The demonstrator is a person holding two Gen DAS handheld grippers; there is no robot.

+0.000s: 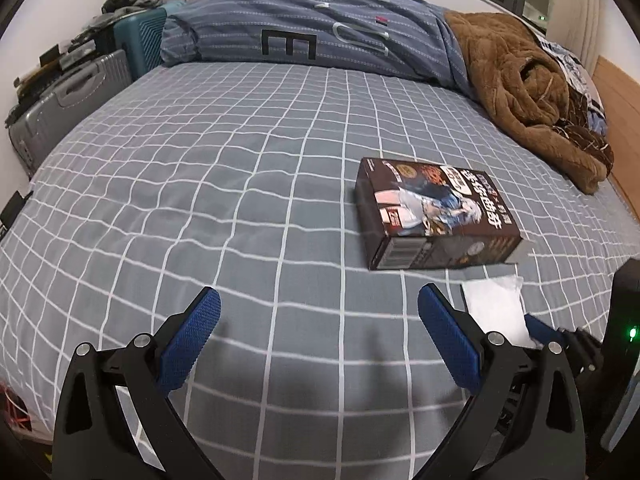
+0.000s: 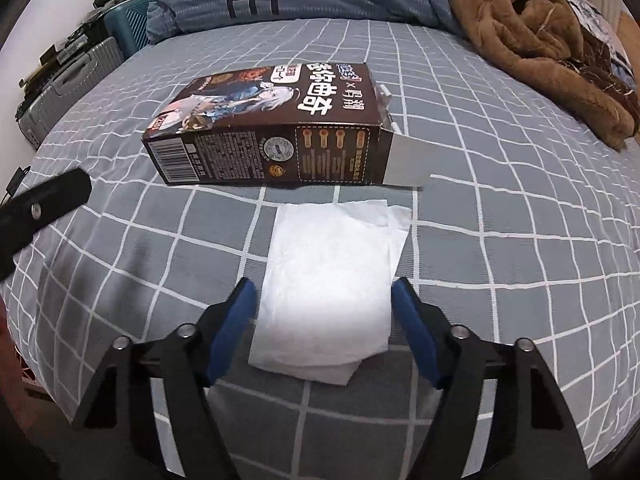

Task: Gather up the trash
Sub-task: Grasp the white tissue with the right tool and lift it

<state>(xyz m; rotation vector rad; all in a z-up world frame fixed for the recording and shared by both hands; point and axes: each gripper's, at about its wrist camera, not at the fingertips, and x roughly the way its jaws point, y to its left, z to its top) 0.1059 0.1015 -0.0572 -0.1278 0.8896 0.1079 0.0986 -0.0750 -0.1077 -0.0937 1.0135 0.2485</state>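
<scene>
A brown snack box [image 2: 272, 128] lies flat on the grey checked bed sheet [image 2: 500, 240], its end flap open to the right. Just in front of it lies a white paper tissue [image 2: 332, 280]. My right gripper [image 2: 324, 288] stands open astride the tissue's near half, one blue pad at each side edge, neither pressing it. In the left wrist view the box [image 1: 436, 208] is ahead and to the right, with the tissue [image 1: 496, 308] below it. My left gripper [image 1: 319, 296] is open above bare sheet, nothing between its fingers.
A blue striped duvet [image 1: 312, 28] is piled at the far end of the bed. A brown fleece blanket [image 1: 528, 92] lies bunched at the far right. A grey suitcase [image 1: 68, 108] and a teal one [image 1: 140, 44] stand beside the bed's left edge.
</scene>
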